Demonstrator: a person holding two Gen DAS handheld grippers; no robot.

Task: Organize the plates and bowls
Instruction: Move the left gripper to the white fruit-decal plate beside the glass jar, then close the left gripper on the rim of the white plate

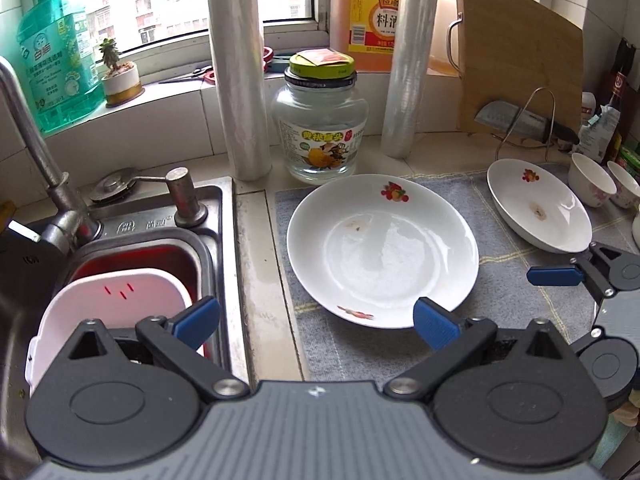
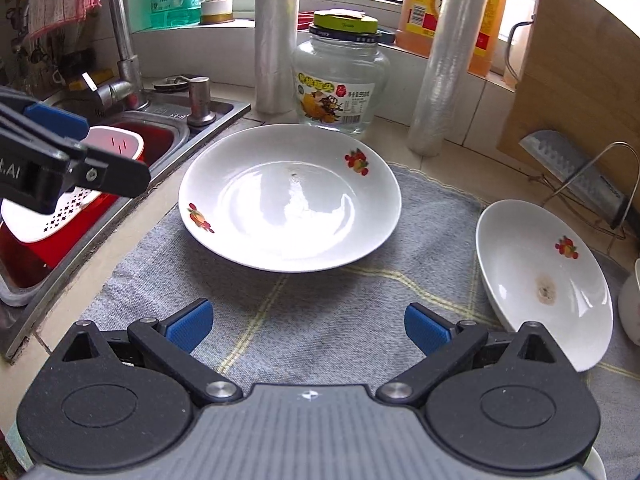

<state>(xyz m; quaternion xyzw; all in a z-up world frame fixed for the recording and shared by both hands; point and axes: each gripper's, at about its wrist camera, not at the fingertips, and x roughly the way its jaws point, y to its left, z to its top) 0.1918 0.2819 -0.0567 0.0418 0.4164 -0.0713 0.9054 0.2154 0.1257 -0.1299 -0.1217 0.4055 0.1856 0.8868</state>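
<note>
Your left gripper point(image 1: 316, 320) and right gripper point(image 2: 306, 326) both have fingers apart, holding nothing; the large fruit-print plate point(image 2: 290, 198) lies flat on the grey mat point(image 2: 320, 320) — glazed, slippery, rigid, breakable; pinch its raised near rim.

This was a home kitchen: a stainless steel sink point(image 1: 160, 216) with its faucet point(image 1: 28, 128) lay ahead-left of the fingers, a cleaver point(image 2: 576, 176) and wooden cutting board point(image 2: 580, 64) stood ahead-right, and dish soap point(image 1: 56, 56), a cooking wine jug point(image 1: 366, 20) and a potted succulent point(image 1: 118, 72) lined the windowsill beyond
</note>
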